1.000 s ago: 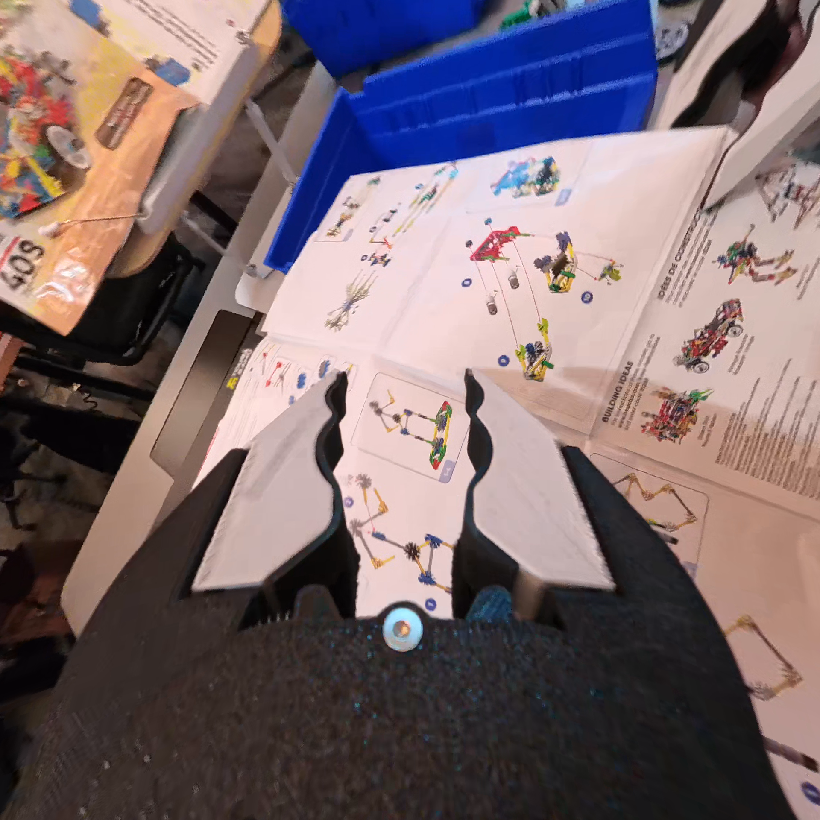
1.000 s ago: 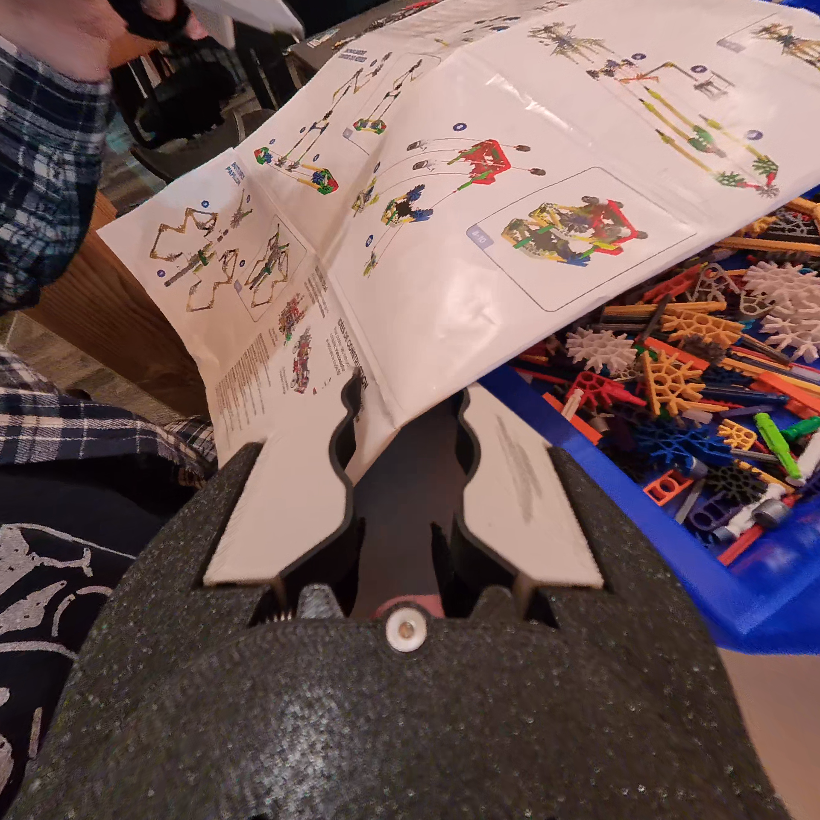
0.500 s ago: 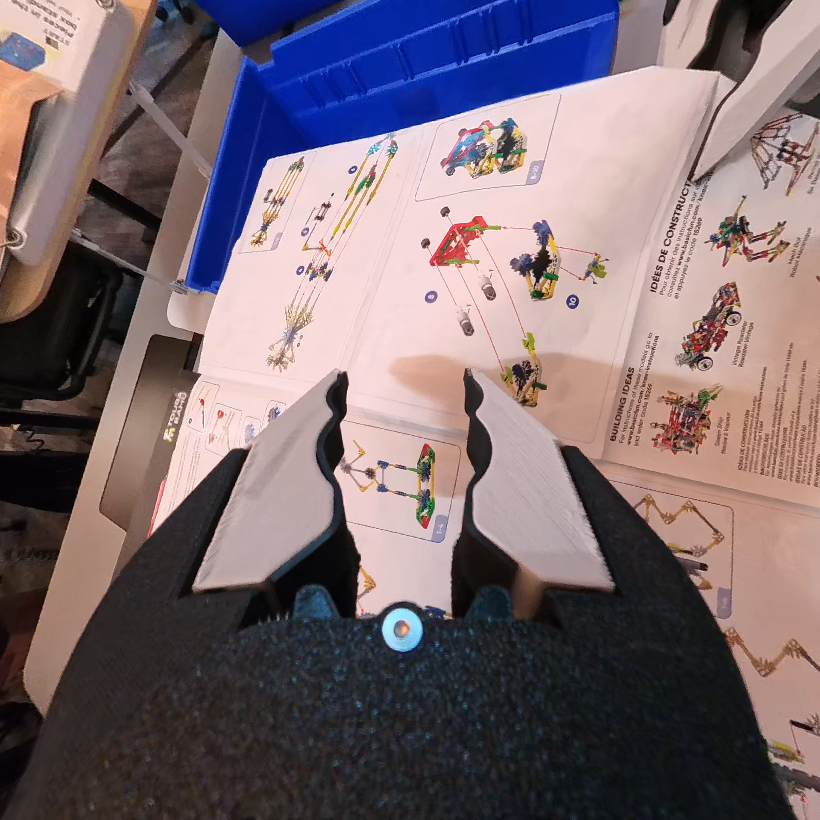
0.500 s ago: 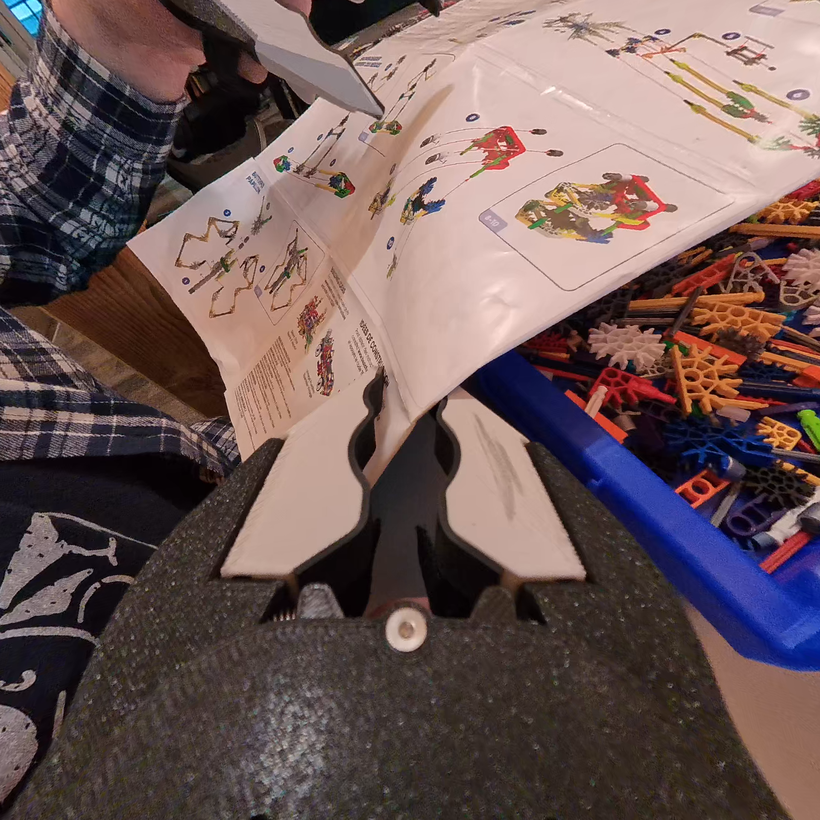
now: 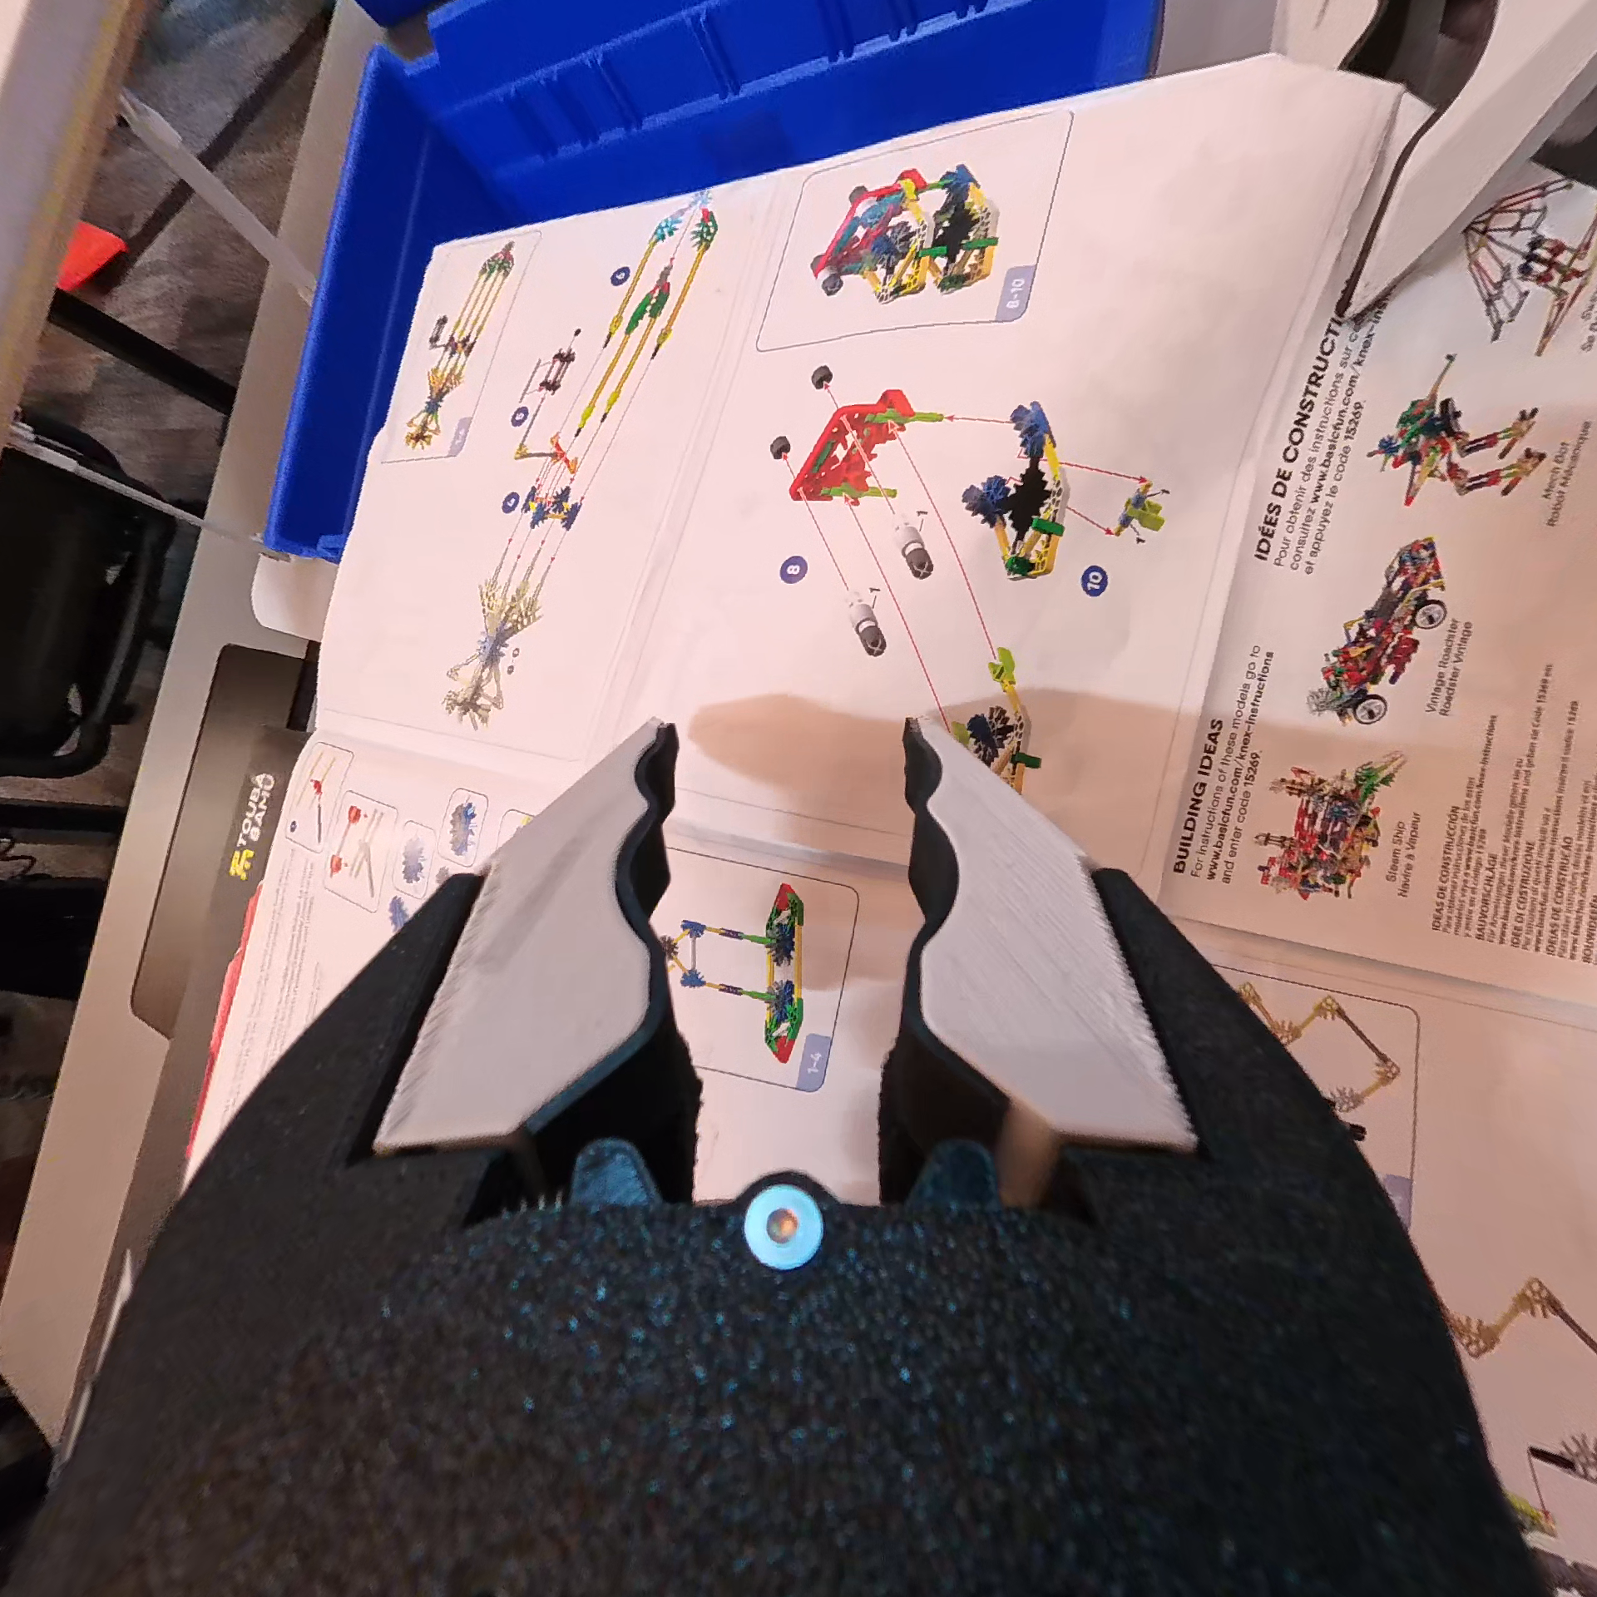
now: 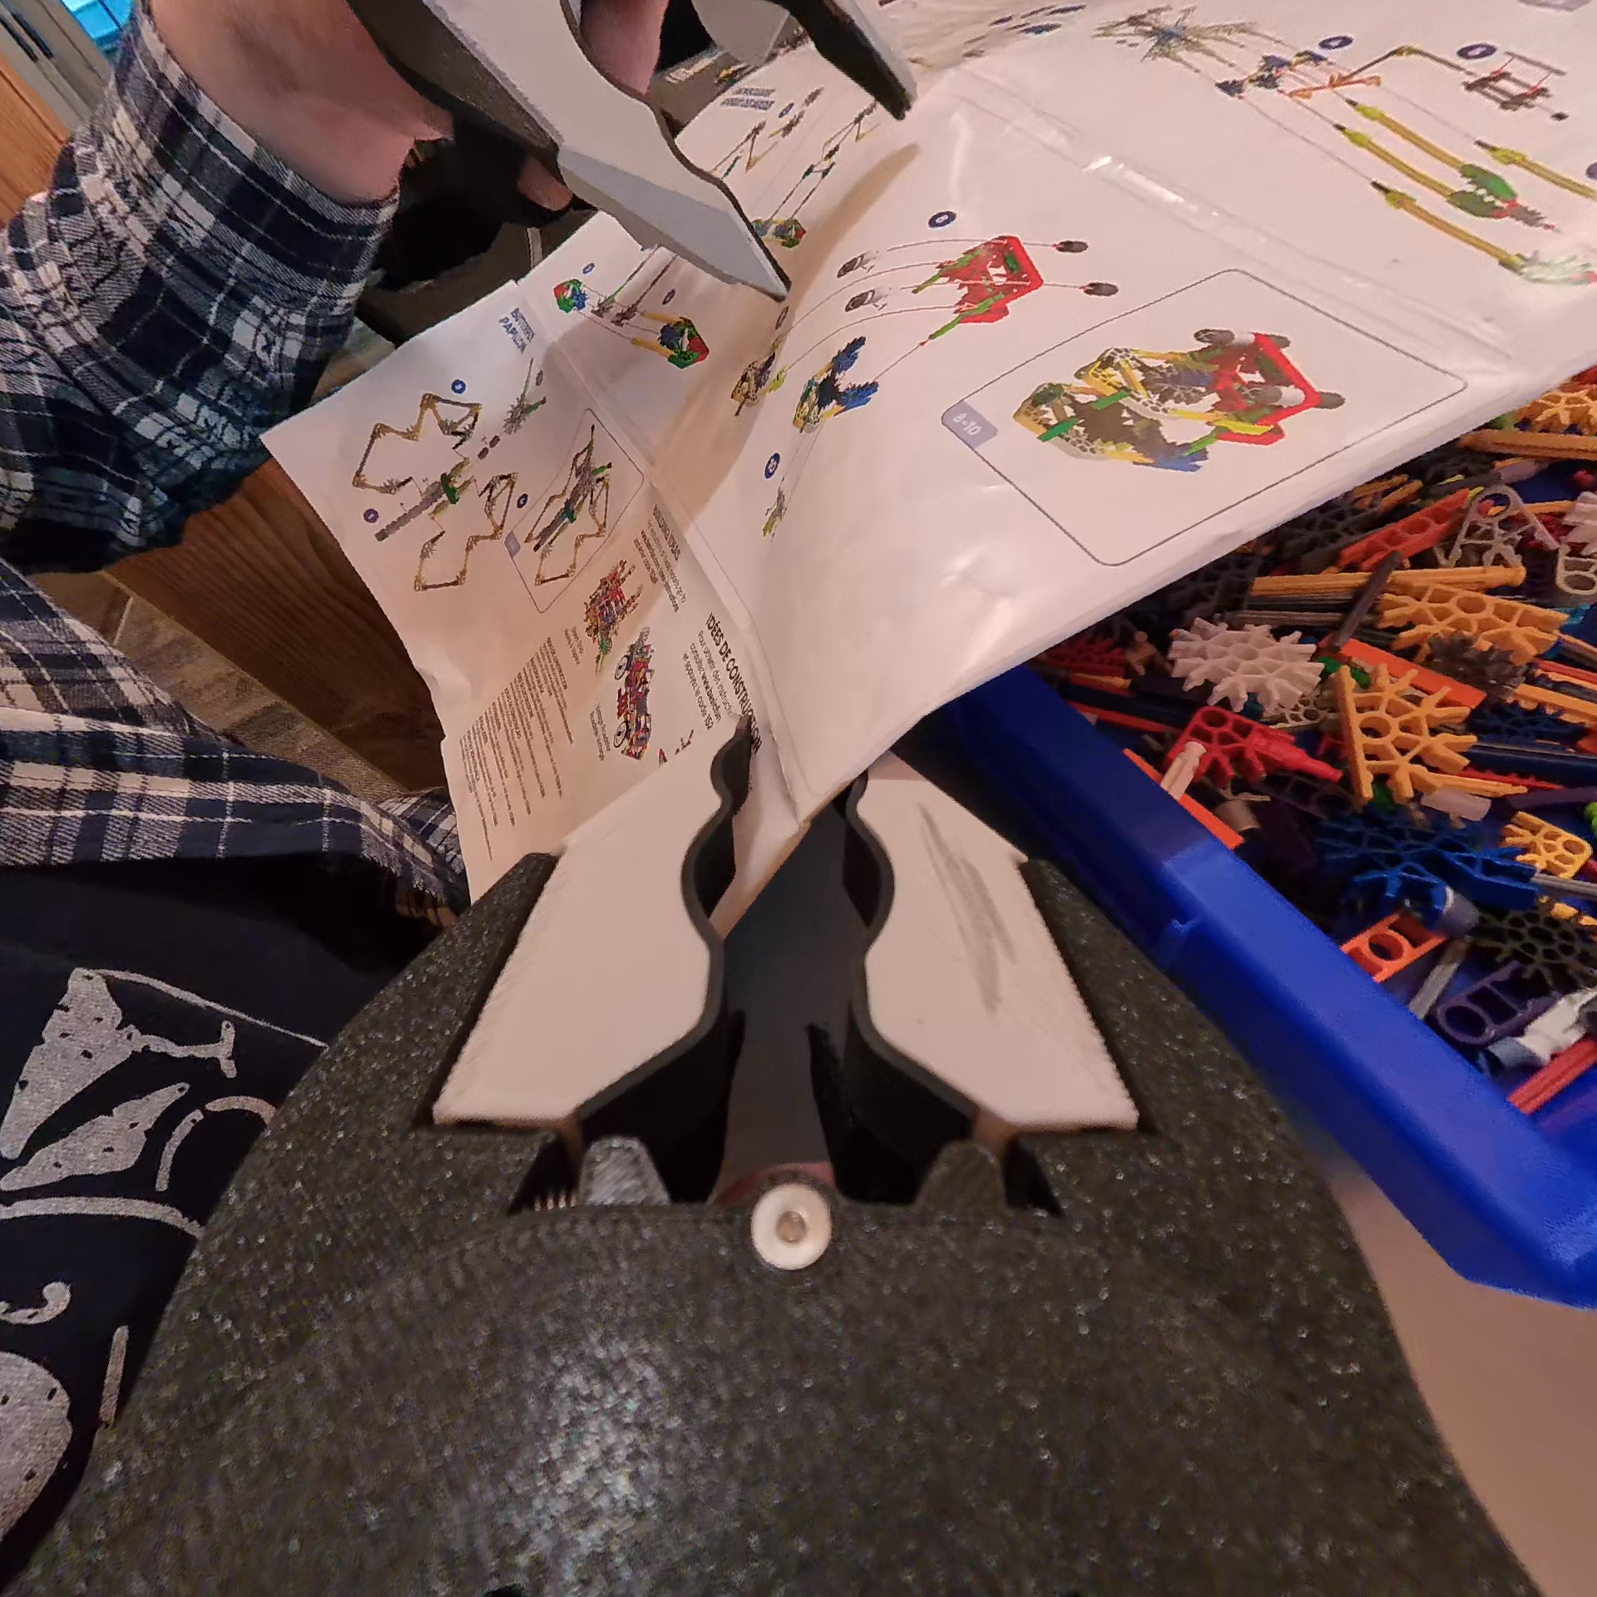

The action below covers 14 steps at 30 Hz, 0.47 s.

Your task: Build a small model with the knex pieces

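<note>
The pale grey counter [image 5: 130, 994] carries a big blue plastic bin [image 6: 1253, 976], which stands along the counter's far edge in the left wrist view. A large white folded instruction sheet with coloured building diagrams [image 5: 778, 562] lies spread across the counter and over the near rim of the bin. In the right wrist view, one corner of this sheet is lifted above the bin. Inside the bin lies a heap of small plastic construction rods and snowflake-shaped connectors in many colours [image 6: 1383, 691]. The left claw [image 5: 786, 734] hovers just above the middle of the sheet, its fingers wide apart and holding nothing. The right claw [image 6: 795, 760] is narrow and pinches the sheet's lifted edge beside the bin's corner.
</note>
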{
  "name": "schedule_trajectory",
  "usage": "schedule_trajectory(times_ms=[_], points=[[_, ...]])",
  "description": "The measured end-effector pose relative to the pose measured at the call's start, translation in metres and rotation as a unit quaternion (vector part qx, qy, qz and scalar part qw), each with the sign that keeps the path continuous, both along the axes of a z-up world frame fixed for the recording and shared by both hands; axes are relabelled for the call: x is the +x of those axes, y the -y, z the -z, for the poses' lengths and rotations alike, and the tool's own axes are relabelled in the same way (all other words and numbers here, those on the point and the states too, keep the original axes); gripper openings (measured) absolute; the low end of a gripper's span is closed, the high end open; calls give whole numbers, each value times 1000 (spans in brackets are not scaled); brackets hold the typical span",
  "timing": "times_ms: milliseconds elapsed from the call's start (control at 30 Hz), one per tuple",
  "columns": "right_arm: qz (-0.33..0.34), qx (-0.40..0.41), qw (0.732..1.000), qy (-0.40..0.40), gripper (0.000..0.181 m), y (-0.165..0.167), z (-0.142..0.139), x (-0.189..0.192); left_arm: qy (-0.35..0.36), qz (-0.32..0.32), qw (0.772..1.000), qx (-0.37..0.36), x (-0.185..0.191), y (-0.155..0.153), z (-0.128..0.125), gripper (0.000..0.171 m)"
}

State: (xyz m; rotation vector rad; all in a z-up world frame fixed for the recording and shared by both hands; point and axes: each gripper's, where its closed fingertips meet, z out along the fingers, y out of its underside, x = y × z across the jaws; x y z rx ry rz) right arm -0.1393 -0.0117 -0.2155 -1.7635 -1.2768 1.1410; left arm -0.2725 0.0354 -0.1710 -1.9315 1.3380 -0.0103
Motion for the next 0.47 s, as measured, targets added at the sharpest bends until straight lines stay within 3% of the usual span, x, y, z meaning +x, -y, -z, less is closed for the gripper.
schedule_trajectory(times_ms=[33,467], points=[[0,0,1000,-1,17,0,0,0,0,0,1000,-1,0,0,1,52],[13,-2,999,-35,15,-8,-13,5,-1,0,1000,-6,7,-4,6,52]])
